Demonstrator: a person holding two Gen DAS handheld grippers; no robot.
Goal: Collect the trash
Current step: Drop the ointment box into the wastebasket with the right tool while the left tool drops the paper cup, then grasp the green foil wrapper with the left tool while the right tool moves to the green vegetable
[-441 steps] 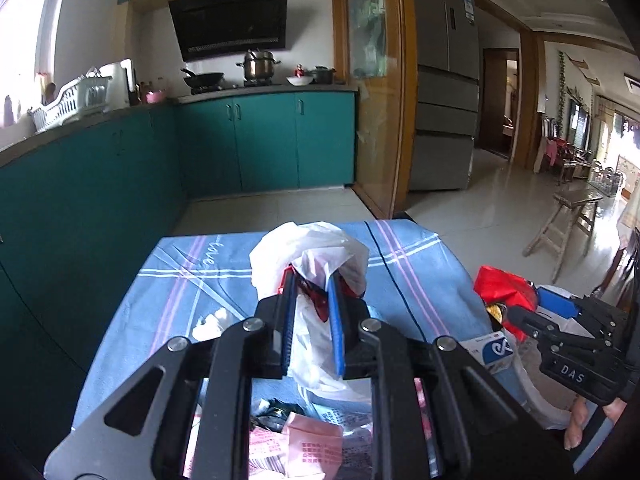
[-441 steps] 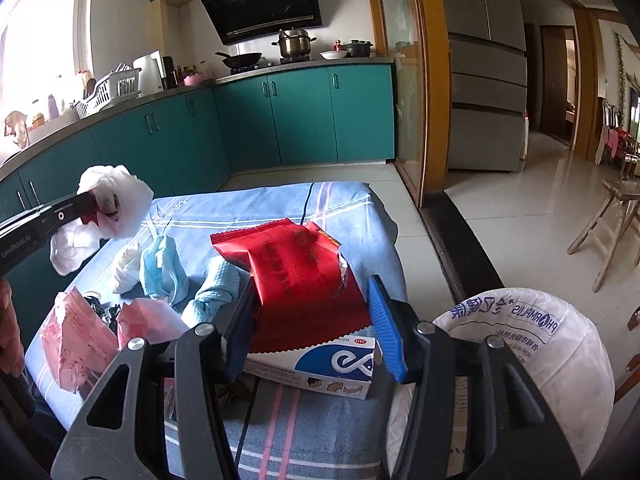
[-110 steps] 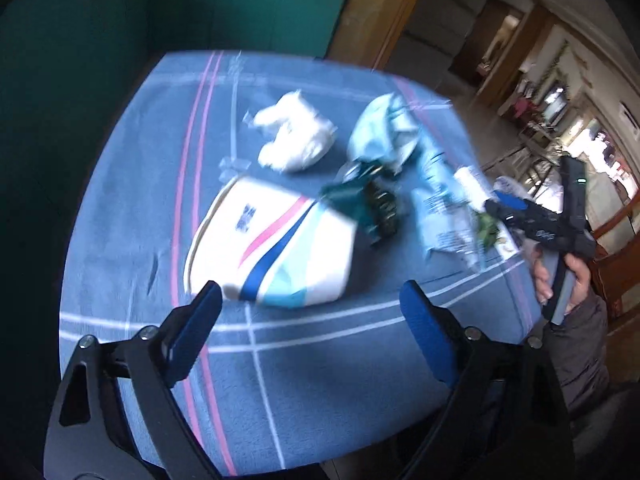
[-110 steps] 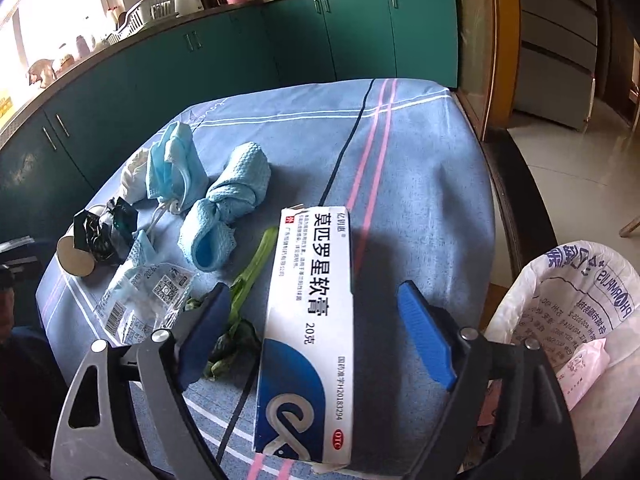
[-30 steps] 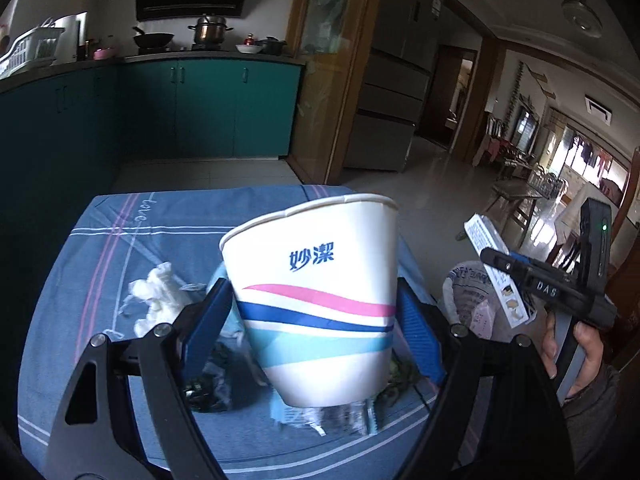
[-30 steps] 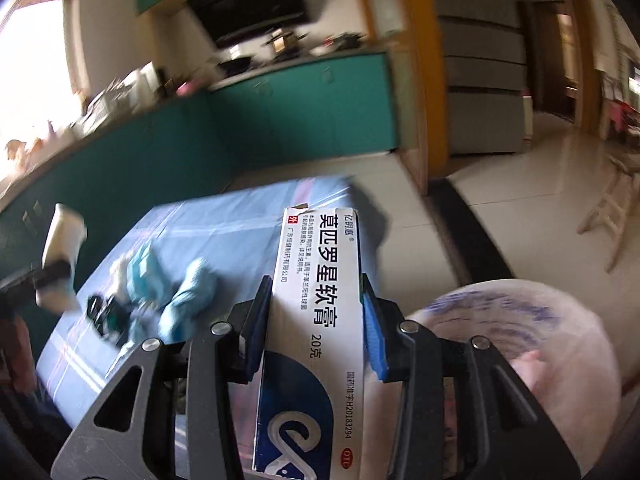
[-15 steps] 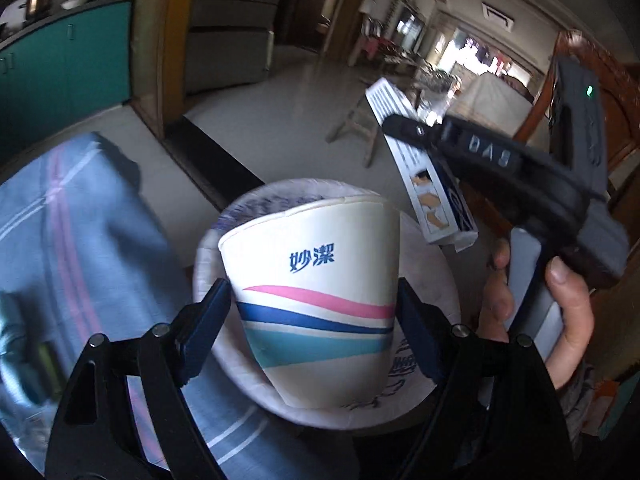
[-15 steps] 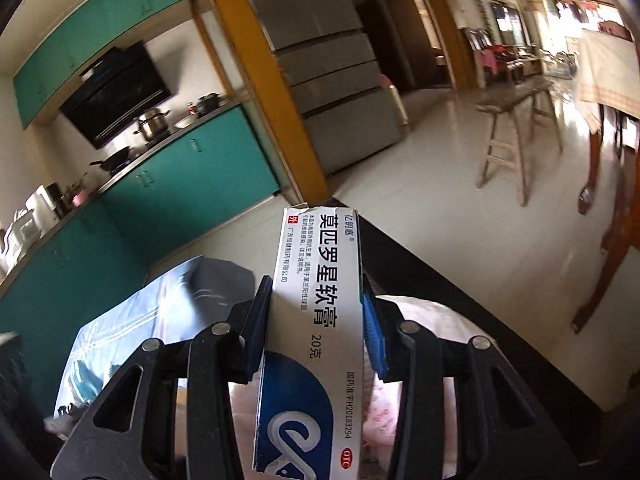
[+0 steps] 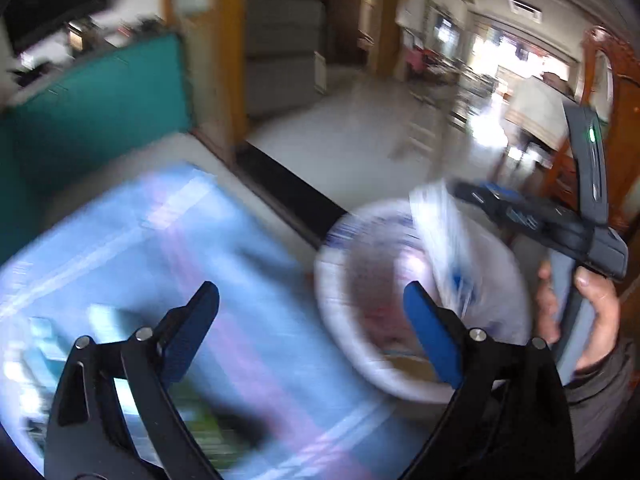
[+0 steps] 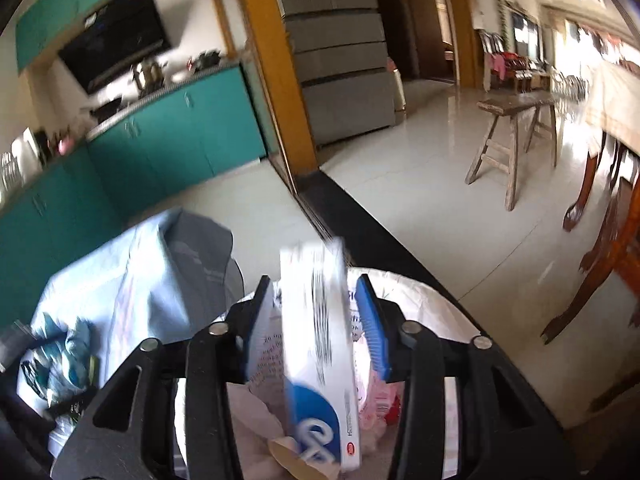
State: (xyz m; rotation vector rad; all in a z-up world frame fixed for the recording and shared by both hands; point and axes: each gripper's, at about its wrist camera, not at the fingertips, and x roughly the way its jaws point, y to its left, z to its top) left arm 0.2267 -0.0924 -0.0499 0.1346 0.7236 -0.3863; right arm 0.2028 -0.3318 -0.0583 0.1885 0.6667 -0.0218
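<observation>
Trash drop in hand: at the lower left of the left wrist view, the blue-clothed bench (image 9: 132, 248) shows blurred leftover scraps (image 9: 36, 344). Centre frame, the left claw (image 9: 312, 316) spreads wide and is opening, with nothing between its pads. To the right, the white bag-lined bin (image 9: 340, 280) gapes, a medicine box (image 9: 444, 248) over its mouth. At far right a hand (image 9: 588, 320) grips the right claw (image 10: 316, 320).

In the right wrist view, the scraps sit at the lower left, and the box hangs low at centre between that claw's opening pads, seemingly slipping free toward the bin below.

Judged from this, the box is being released; the next move calls for both claws to swing back to the bench for the remaining scraps.
</observation>
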